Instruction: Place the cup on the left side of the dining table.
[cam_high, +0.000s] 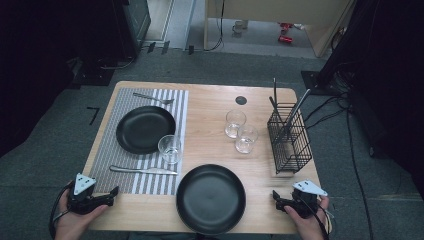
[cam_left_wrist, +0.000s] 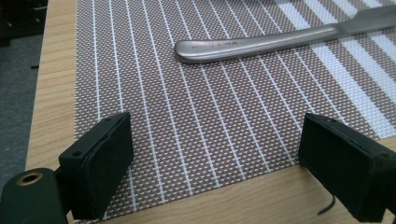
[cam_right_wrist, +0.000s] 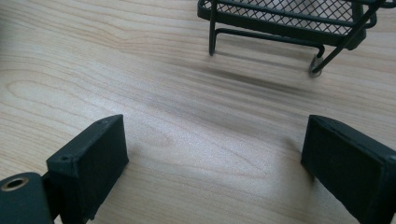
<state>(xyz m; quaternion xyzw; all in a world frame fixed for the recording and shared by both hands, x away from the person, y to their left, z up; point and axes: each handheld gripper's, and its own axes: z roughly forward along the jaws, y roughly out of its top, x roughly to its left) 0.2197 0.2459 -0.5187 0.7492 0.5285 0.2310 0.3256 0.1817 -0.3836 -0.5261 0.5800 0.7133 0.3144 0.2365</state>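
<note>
On the wooden table (cam_high: 210, 115) lies a striped placemat (cam_high: 112, 155) carrying a black plate (cam_high: 145, 129), a glass (cam_high: 170, 148), a fork (cam_high: 152, 98) and a knife (cam_high: 142, 170). My left gripper (cam_high: 114, 195) hovers at the mat's near left corner, open and empty. In the left gripper view the jaws (cam_left_wrist: 212, 161) stand wide over the mat (cam_left_wrist: 187, 116), with the knife handle (cam_left_wrist: 261, 44) ahead. My right gripper (cam_high: 276, 198) rests open at the table's near right; in its view the jaws (cam_right_wrist: 212, 161) straddle bare wood (cam_right_wrist: 140, 70).
A second black plate (cam_high: 210, 198) sits at the front centre. Two glasses (cam_high: 235, 123) (cam_high: 246, 138) stand mid-table. A black wire caddy (cam_high: 289, 137) with utensils stands at the right; its base (cam_right_wrist: 280, 18) is ahead of the right gripper.
</note>
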